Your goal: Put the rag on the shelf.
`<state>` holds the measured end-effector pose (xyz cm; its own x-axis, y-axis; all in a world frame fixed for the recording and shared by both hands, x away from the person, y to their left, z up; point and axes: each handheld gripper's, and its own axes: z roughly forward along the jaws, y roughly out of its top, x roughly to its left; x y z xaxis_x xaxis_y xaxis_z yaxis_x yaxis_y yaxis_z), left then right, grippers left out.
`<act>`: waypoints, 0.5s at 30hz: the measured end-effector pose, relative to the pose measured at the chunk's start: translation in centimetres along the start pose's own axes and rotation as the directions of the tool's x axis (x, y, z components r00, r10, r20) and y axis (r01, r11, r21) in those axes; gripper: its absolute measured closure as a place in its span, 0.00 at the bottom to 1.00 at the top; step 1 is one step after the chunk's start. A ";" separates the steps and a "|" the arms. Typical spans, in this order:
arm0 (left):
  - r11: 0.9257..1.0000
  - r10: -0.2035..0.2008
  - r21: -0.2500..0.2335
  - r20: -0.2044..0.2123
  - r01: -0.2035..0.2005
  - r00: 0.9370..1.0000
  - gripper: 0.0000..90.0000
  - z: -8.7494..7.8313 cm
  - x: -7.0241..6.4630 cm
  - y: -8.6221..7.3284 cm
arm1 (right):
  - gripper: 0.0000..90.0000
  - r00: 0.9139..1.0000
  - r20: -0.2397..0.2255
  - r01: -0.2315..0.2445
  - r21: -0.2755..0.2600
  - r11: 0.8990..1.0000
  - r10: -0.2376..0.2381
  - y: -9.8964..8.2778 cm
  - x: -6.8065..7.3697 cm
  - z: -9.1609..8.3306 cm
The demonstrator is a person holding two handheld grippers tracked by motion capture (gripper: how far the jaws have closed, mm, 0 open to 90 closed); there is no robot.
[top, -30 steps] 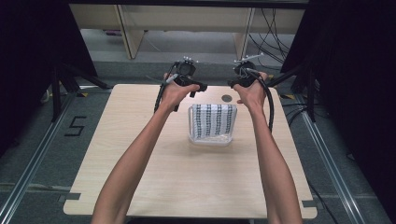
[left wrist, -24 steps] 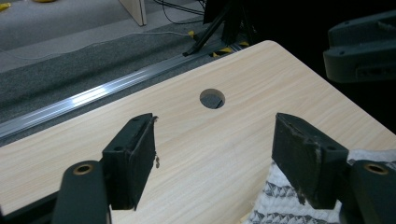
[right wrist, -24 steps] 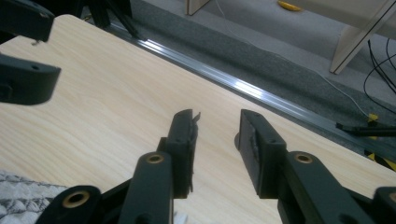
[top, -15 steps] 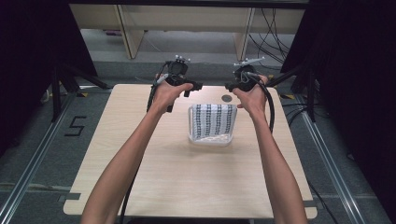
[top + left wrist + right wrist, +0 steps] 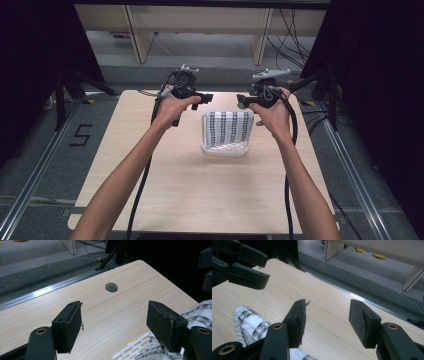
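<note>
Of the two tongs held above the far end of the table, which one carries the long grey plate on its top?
The right tongs. A long, flat grey plate juts out above them toward the right; the left tongs carry a smaller, toothed grey plate over a dark box instead.

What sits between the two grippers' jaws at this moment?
Nothing. In the high view the left gripper and right gripper face across a bare gap above the table, behind the patterned cloth.
</note>
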<state>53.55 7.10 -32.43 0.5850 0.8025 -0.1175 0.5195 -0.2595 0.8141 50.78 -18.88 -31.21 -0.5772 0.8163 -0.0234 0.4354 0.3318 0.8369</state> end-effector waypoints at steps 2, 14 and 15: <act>1.000 0.004 0.002 -0.002 -0.004 1.000 0.31 -0.2 0.0 -0.1 | 0.53 1.000 0.005 -0.011 0.010 1.000 0.011 -0.1 0.2 -0.3; 0.999 0.032 -0.003 0.007 -0.032 0.999 0.31 -1.4 -0.8 -1.7 | 0.50 0.999 -0.037 0.017 -0.030 0.999 -0.018 -1.0 1.4 -1.9; 0.999 0.032 -0.003 0.007 -0.032 0.999 0.31 -1.4 -0.8 -1.7 | 0.50 0.999 -0.033 0.028 -0.036 0.999 -0.029 -1.1 1.4 -1.9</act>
<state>51.35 7.67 -32.94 0.6057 0.7900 -0.0950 0.4983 -0.2835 0.8193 48.16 -18.98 -31.07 -0.6123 0.7901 -0.0298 0.3939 0.3375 0.8549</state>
